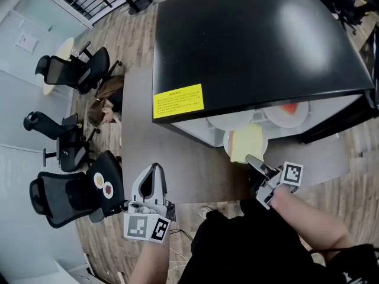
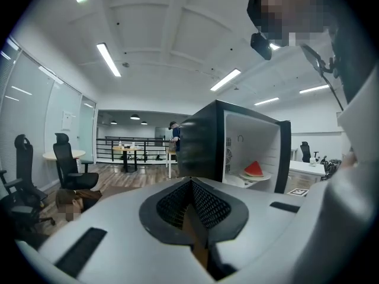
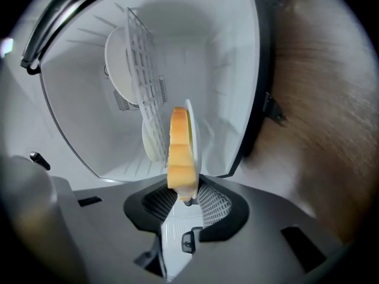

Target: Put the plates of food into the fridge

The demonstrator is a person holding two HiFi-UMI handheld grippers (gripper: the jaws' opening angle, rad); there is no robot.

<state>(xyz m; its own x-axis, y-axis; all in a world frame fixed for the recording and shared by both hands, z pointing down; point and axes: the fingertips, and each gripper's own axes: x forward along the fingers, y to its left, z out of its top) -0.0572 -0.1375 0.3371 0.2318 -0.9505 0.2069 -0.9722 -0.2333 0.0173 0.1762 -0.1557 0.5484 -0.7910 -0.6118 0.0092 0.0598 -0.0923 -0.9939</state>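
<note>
Grey table [image 1: 195,176] carries an open black fridge [image 1: 249,40]. At the table's near edge the left gripper [image 1: 155,169] hangs clenched and empty. Further right, the right gripper [image 1: 253,160] pinches the rim of a plate [image 1: 228,144] of yellow cake [image 1: 249,139] at the fridge's front edge. Any tilt could slide the cake off, and pushing in could knock the other plates [image 1: 237,122] inside.

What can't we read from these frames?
Head view: fridge interior, hidden under its black top; only rims of stored plates show.
Head view: yellow label print, too small.
Right gripper view: held plate edge-on in right gripper; food type unclear.
Left gripper view: fridge's lower part, behind left gripper body.
</note>
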